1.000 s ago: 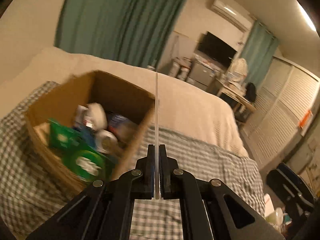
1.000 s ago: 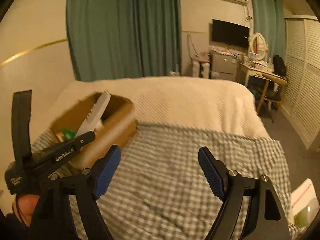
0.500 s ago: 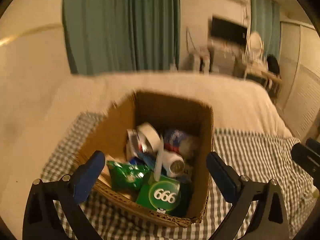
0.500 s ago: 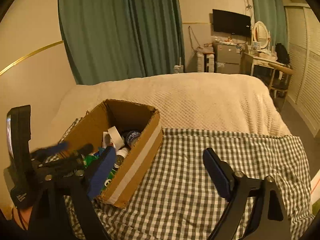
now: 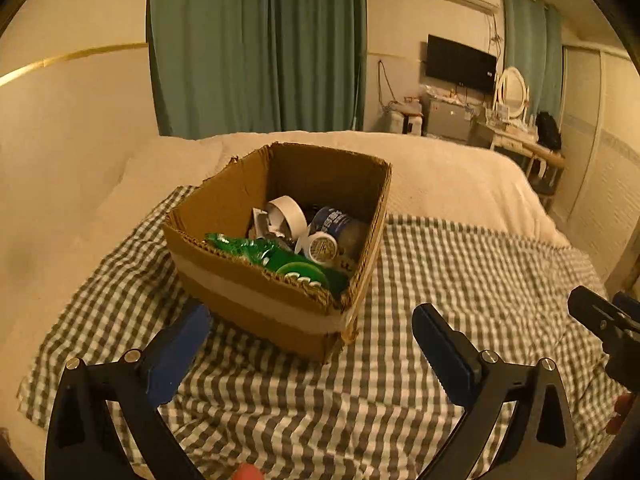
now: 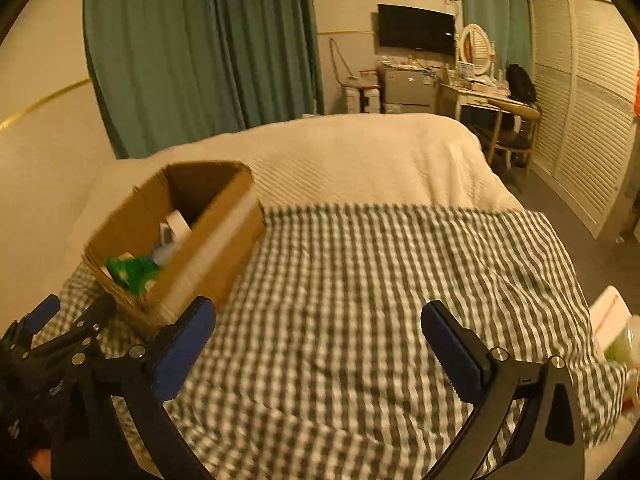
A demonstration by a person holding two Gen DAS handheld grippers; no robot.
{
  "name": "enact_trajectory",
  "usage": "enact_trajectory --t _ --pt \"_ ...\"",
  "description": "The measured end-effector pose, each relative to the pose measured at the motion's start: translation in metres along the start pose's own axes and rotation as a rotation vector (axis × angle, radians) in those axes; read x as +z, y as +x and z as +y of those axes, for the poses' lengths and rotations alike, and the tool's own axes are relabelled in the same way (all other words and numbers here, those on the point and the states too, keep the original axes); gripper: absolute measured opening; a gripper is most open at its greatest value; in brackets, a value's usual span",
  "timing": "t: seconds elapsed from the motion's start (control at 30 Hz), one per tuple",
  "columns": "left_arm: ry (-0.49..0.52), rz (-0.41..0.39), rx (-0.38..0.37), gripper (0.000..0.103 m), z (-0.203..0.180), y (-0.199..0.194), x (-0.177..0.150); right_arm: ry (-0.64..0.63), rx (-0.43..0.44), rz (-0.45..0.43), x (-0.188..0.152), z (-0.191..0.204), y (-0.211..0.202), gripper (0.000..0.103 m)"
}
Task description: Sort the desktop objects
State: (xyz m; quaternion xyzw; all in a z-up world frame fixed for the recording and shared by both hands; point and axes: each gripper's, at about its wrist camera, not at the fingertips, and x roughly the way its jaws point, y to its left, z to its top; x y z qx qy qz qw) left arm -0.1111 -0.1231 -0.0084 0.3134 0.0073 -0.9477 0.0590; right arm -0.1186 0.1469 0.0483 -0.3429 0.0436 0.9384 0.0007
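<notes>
An open cardboard box [image 5: 256,296] stands on a grey checked cloth [image 5: 460,280] on the bed. It holds a roll of white tape [image 5: 286,212], a blue-labelled can [image 5: 336,222], a small white roll [image 5: 320,245] and green packets [image 5: 256,249]. My left gripper [image 5: 310,354] is open and empty, just short of the box's near corner. My right gripper [image 6: 318,348] is open and empty over bare cloth, right of the box [image 6: 208,256]. The left gripper also shows at the lower left of the right wrist view [image 6: 52,332].
A cream blanket [image 6: 360,156] covers the far half of the bed. Green curtains [image 5: 256,48] hang behind. A desk with a mirror [image 6: 476,80], a wall TV [image 6: 416,30] and slatted wardrobe doors [image 6: 580,120] line the right side. A white bag [image 6: 608,316] lies beside the bed.
My left gripper was shut on a thin white comb over the box; it opened, the comb dropped into the box, and the gripper drew back. My right gripper stayed open and shifted right.
</notes>
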Motion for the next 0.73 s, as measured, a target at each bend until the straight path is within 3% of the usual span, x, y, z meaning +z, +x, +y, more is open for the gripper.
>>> enact_trajectory --t 0.23,0.53,0.73 --pt "0.006 -0.039 -0.002 0.103 -0.005 -0.016 0.014 0.017 -0.005 0.001 -0.001 -0.005 -0.001 0.102" --pt "-0.041 0.005 -0.02 0.103 -0.01 -0.009 0.021 0.004 0.0 -0.034 0.004 -0.004 -0.012 0.102" --pt "-0.022 -0.025 -0.023 0.103 -0.02 -0.015 0.019 0.013 0.003 -0.025 0.001 -0.008 -0.012 0.102"
